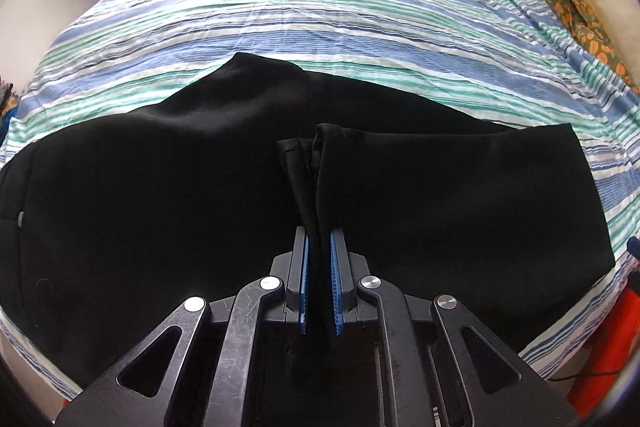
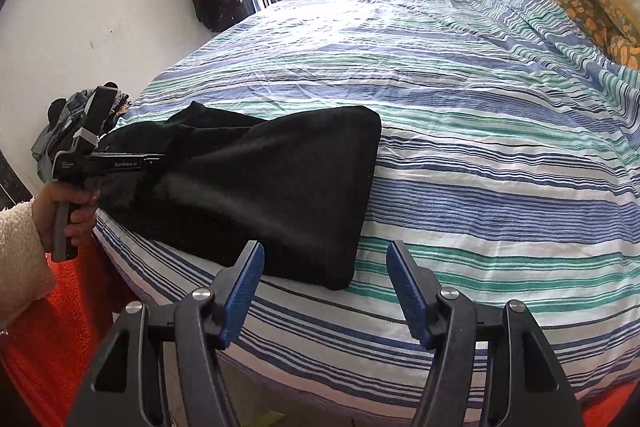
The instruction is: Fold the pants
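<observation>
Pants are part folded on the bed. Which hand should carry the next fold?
Left, probably. The left gripper is already shut on the black pants. The right gripper hangs open above the striped bedspread, holding nothing.

A bed [image 2: 500,155] covered by a wrinkled sheet striped in blue, green and white is seen with black pants [image 2: 272,187] laid folded across its near edge, while a crumpled blanket [image 2: 580,7] patterned in orange and green is heaped at its far right corner.
</observation>
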The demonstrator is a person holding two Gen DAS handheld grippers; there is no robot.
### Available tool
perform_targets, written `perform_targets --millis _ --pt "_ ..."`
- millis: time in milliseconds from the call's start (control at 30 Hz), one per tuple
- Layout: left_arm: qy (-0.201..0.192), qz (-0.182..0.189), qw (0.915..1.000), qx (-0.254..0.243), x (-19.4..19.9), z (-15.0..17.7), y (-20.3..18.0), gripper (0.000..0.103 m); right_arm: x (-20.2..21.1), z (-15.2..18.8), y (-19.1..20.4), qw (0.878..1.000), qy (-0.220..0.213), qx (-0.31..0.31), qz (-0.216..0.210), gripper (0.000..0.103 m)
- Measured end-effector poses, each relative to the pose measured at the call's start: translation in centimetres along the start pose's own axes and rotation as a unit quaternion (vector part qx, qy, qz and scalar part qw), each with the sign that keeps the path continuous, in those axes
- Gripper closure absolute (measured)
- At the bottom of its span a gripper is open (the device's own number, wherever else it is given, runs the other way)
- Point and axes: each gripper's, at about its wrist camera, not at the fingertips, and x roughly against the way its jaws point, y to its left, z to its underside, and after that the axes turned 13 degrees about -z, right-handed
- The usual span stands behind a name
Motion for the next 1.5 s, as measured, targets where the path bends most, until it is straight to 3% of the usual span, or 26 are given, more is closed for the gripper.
perform_targets --millis 167,267,367,433,467,533,600,667,800,867,933,1033,1133,1233,1300,1400,1433,1500 --pt "-0.003 0.004 1.0 0.0 -0.2 0.2 0.2 0.095 2.1 -2.9 -4.1 0.997 -0.049 -0.064 -0.003 0.039" --pt "-0.007 0.009 0.9999 0.005 -0.4 0.4 0.6 0.094 2.9 -5.8 -6.0 0.991 -0.077 -0.103 -0.042 0.039" --pt "-0.008 0.011 0.9999 0.007 -0.4 0.3 0.6 0.094 0.3 -7.4 -5.5 0.984 -0.042 -0.11 -0.135 0.039" --pt "-0.008 0.015 0.9998 0.007 -0.3 0.3 0.7 0.092 -3.1 -6.4 -4.8 0.977 0.012 -0.121 -0.175 0.04" --pt "-0.007 0.016 0.9998 0.006 -0.2 0.3 0.8 0.09 -5.0 -5.2 -4.5 0.977 0.048 -0.122 -0.168 0.04" --pt "-0.001 0.021 0.9998 0.006 0.0 0.4 1.0 0.076 -7.9 -3.1 -4.5 0.978 0.117 -0.116 -0.125 0.041" --pt "0.003 0.023 0.9997 0.009 0.2 0.7 1.4 0.072 -7.4 -3.7 -4.3 0.981 0.104 -0.111 -0.116 0.045" --pt "0.004 0.03 0.9994 0.016 0.4 1.0 1.8 0.066 -6.1 -5.8 -3.8 0.984 0.072 -0.105 -0.124 0.045" --pt "0.021 0.03 0.9989 0.028 0.5 1.7 2.3 0.051 -6.0 -9.4 -3.6 0.991 0.028 -0.088 -0.097 0.042" --pt "0.027 0.029 0.9984 0.04 1.2 2.1 3.0 0.043 -8.1 -9.3 -4.5 0.989 0.05 -0.115 -0.082 0.036" --pt "0.03 0.028 0.9978 0.051 2.2 2.4 4.1 0.033 -9.8 -8.4 -5.2 0.985 0.092 -0.136 -0.058 0.037" --pt "0.022 0.007 0.9979 0.061 4.0 2.8 7.0 0.03 -7.0 -7.6 -4.7 0.986 0.028 -0.148 -0.075 0.038" --pt "0.013 -0.018 0.9952 0.095 5.5 3.1 12.0 0.027 -3.4 -6.8 -3.3 0.99 -0.009 -0.118 -0.077 0.038" --pt "0.013 -0.032 0.983 0.181 6.2 3.8 19.1 0.027 -0.9 -4.8 -1.8 0.994 -0.022 -0.089 -0.064 0.035" --pt "0.026 -0.022 0.9634 0.266 5.9 4.9 24.2 0.027 -0.5 -2.9 -1.0 0.995 -0.013 -0.081 -0.058 0.035" --pt "0.047 0.027 0.9261 0.373 4.5 7.4 29.5 0.027 -1.4 -0.9 -0.4 0.995 0.024 -0.075 -0.056 0.035" --pt "0.056 0.033 0.9169 0.394 3.9 8.2 30.4 0.027 -1.6 -0.9 0.0 0.996 0.033 -0.065 -0.055 0.035" --pt "0.073 0.033 0.9061 0.415 2.9 9.4 31.2 0.027 -2.0 -1.0 0.9 0.997 0.029 -0.039 -0.053 0.035"
